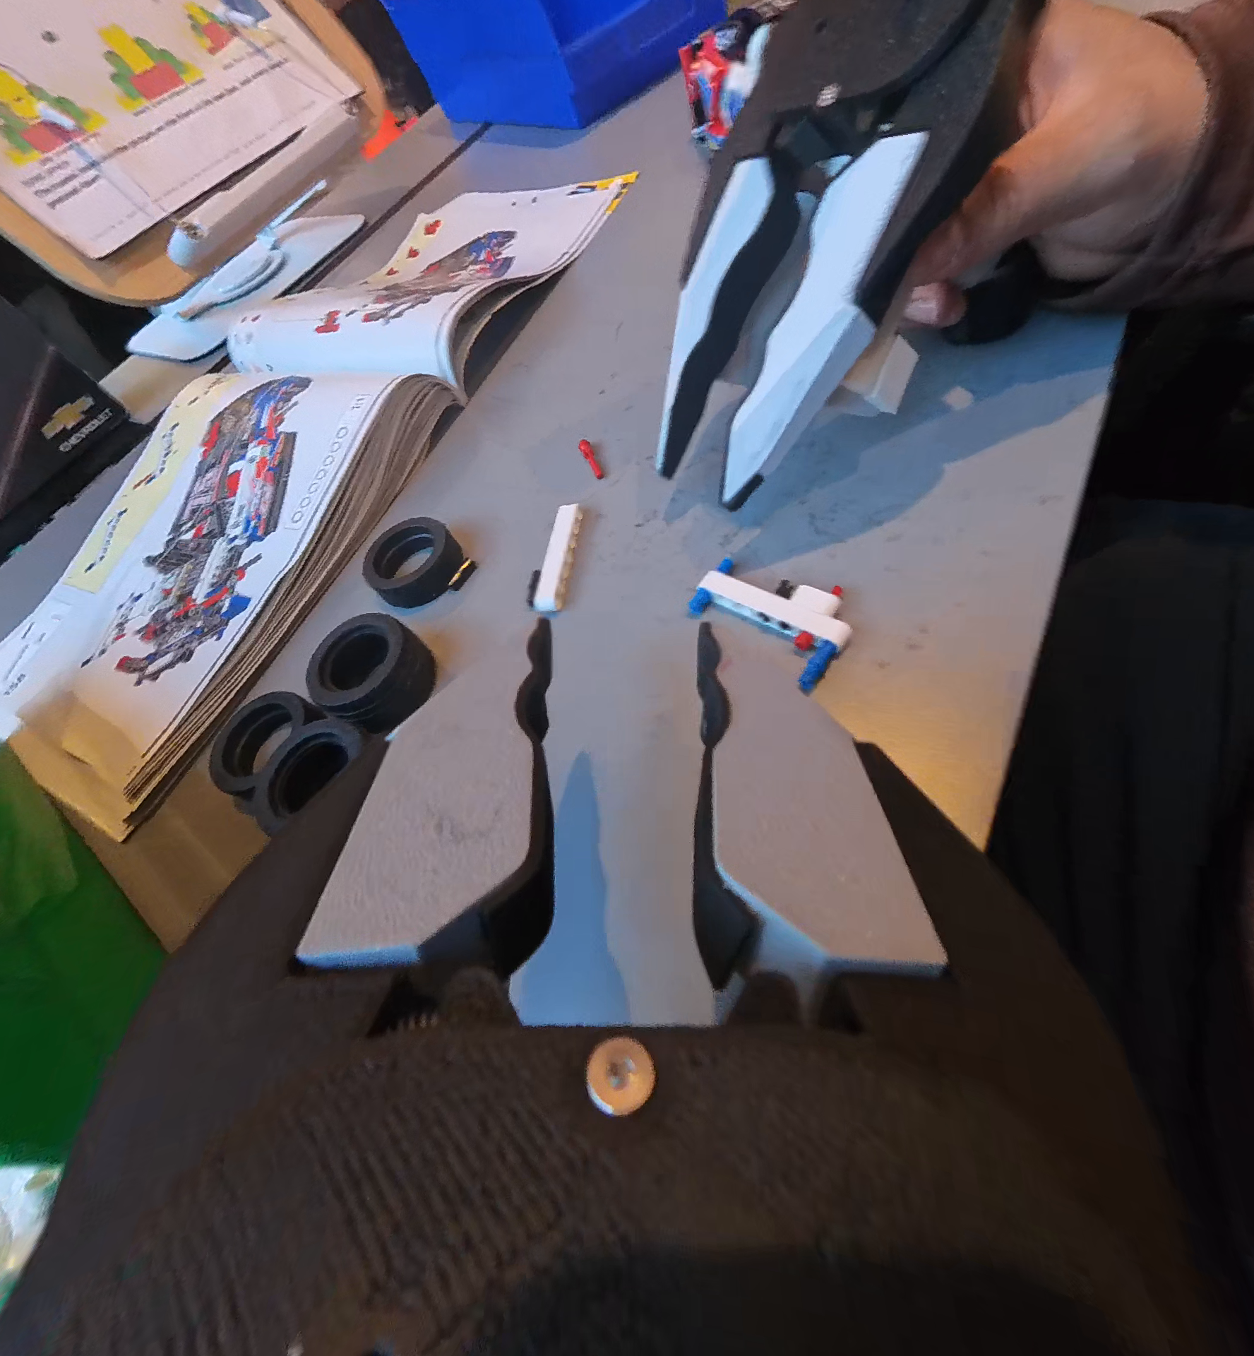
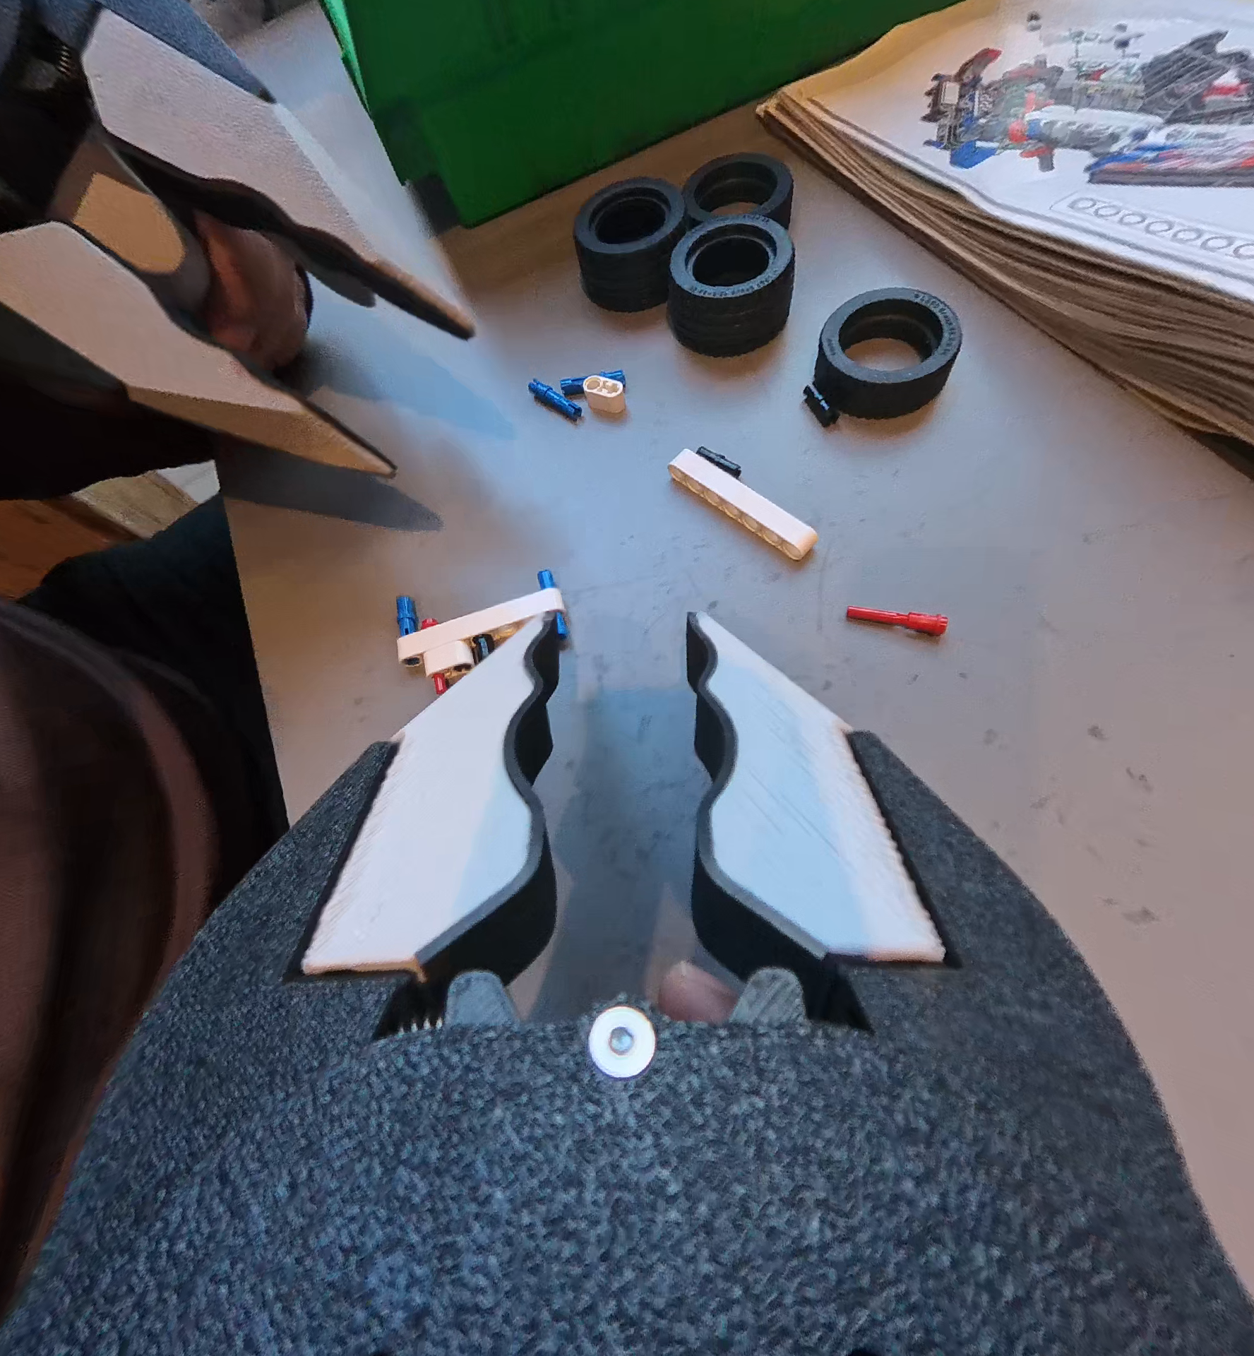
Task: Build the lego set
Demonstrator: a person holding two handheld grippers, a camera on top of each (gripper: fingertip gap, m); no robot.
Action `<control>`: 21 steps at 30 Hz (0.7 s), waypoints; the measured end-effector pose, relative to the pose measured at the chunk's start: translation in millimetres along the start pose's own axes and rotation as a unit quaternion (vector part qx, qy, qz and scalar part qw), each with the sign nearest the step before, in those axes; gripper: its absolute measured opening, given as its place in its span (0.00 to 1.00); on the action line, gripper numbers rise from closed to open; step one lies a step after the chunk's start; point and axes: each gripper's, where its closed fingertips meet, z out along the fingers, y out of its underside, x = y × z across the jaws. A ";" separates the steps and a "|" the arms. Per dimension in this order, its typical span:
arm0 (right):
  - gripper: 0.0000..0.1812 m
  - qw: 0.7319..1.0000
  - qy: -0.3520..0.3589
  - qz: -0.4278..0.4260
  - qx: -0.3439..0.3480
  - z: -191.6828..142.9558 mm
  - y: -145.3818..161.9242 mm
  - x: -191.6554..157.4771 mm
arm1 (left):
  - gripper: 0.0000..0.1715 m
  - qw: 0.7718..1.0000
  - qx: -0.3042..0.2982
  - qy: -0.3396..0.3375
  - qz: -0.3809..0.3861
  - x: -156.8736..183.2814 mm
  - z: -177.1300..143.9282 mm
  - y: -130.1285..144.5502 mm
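Four black tyres, one long white beam and one red pin lie mid-bench. The small white assembly, near the person's edge, sits beside the spread, empty right claw; the left claw is likewise spread.

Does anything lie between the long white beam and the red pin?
No. Right wrist view shows only bare grey table between the long white beam and the red pin.

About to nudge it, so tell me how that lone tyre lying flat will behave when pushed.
The lone tyre lies flat on its side on the table, so it will probably slide rather than roll. It looks like rubber, so it may drag. The small black pin beside it might get shoved along.
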 end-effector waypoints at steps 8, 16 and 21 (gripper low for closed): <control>0.19 0.999 0.012 -0.028 0.038 -1.7 -14.7 4.4 | 0.22 0.997 -0.016 -0.041 -0.057 -26.2 0.9 7.5; 0.18 0.995 0.025 -0.046 0.080 -3.7 -31.8 15.6 | 0.21 0.992 0.016 -0.035 -0.116 -39.0 -5.5 3.3; 0.18 0.995 0.017 -0.045 0.093 -5.0 -36.2 16.2 | 0.21 0.993 0.003 -0.037 -0.116 -39.5 -2.1 6.4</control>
